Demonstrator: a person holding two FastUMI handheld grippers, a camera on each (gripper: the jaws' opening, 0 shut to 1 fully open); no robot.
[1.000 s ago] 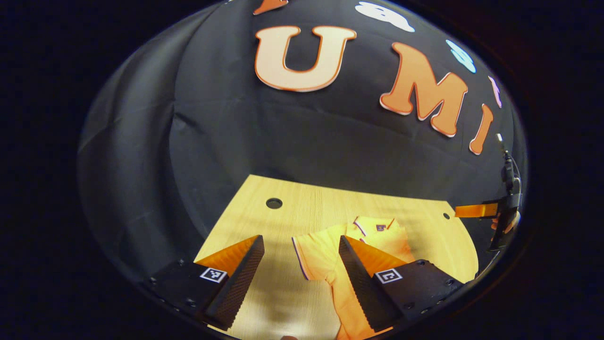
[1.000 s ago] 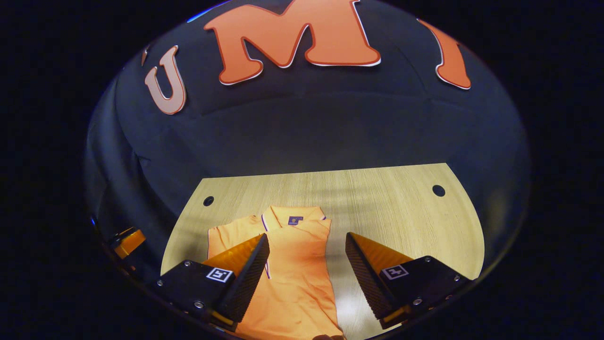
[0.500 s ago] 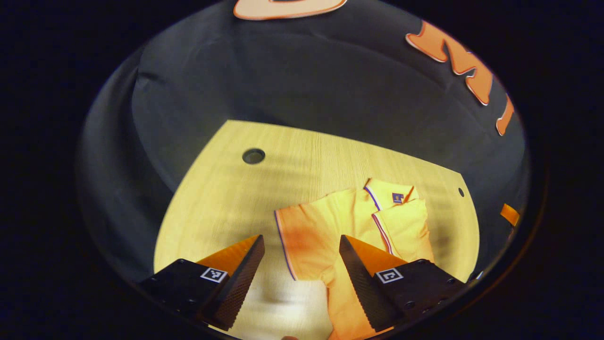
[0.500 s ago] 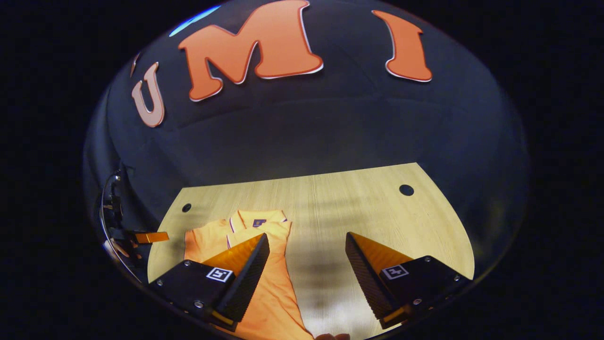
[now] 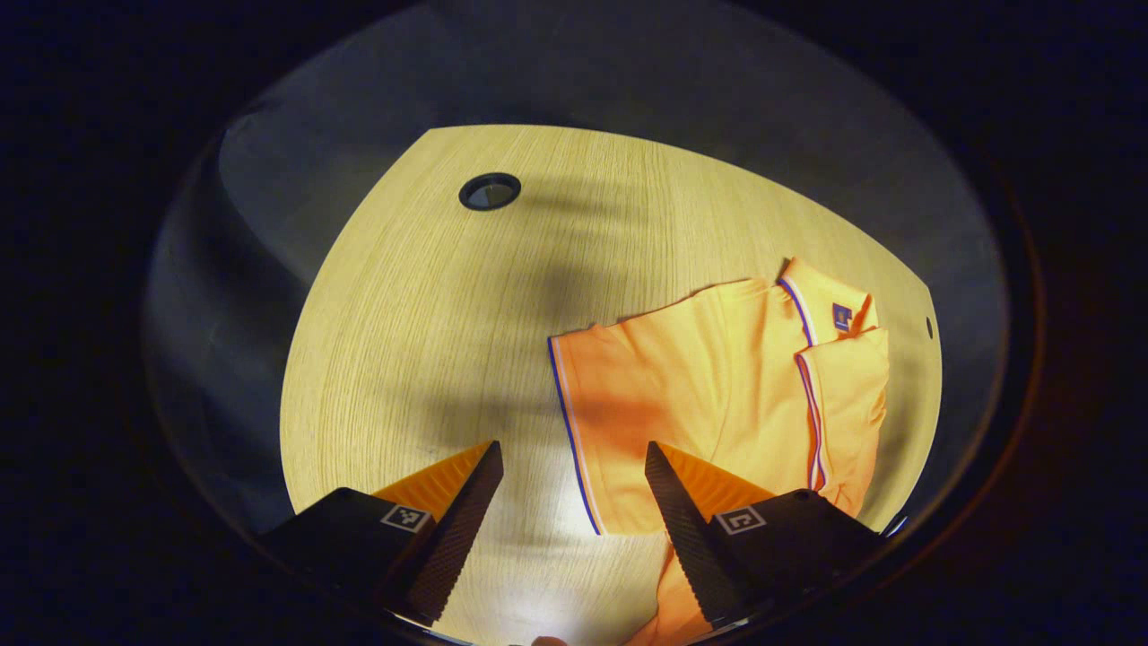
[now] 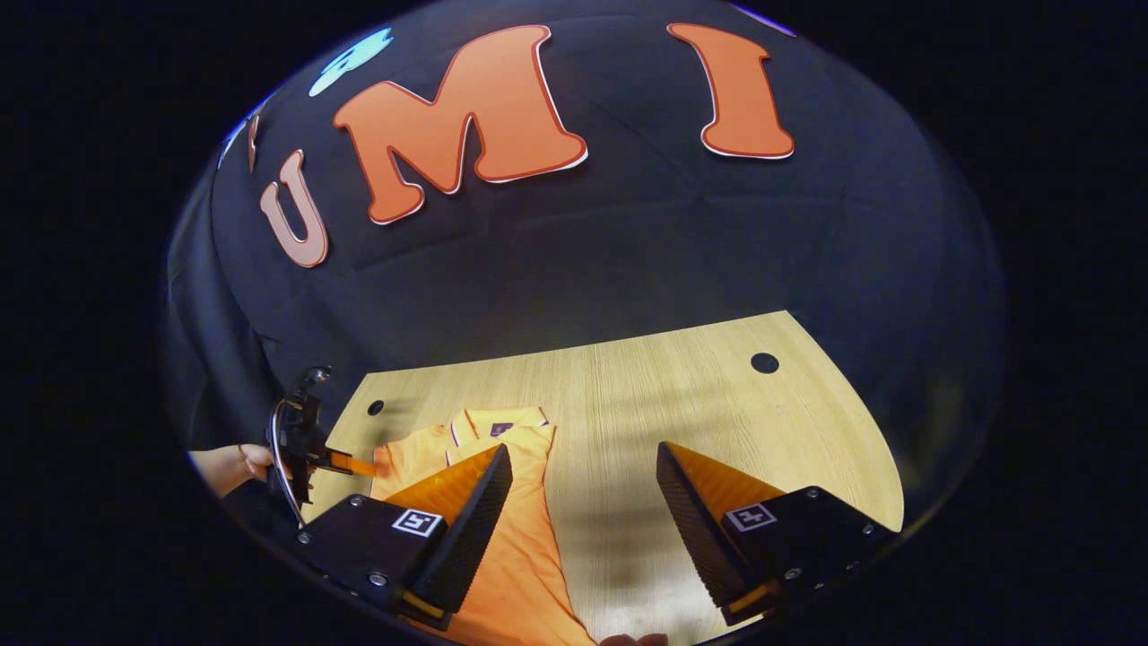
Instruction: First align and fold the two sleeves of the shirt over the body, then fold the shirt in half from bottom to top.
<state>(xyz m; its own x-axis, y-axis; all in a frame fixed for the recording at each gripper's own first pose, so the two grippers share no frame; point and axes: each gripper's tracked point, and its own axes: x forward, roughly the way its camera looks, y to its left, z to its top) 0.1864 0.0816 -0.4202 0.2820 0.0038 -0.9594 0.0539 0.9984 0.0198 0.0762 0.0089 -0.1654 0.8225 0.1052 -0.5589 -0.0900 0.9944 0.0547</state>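
An orange polo shirt (image 5: 717, 395) lies on the wooden table (image 5: 430, 314). Its collar (image 5: 830, 309) points to the far side. One sleeve (image 5: 847, 404) is folded over the body. The other sleeve (image 5: 619, 404) lies spread out flat, and its striped cuff runs between the fingers of my left gripper (image 5: 571, 453), which hangs open just above it. My right gripper (image 6: 583, 453) is open over bare table, to the right of the shirt (image 6: 525, 547). In the right gripper view a hand (image 6: 229, 467) holds the left gripper (image 6: 345, 463) at the shirt's left sleeve.
A round hole (image 5: 490, 191) sits near the table's far left corner and a smaller one (image 5: 928, 327) beyond the collar. In the right gripper view two holes (image 6: 764, 362) (image 6: 375, 407) mark the far edge. The dark cloth wall surrounds the table.
My left gripper has tipped down and closed in on the spread sleeve, so the cuff now lies between its fingers. The right gripper has drifted right of the shirt. Both stayed open.
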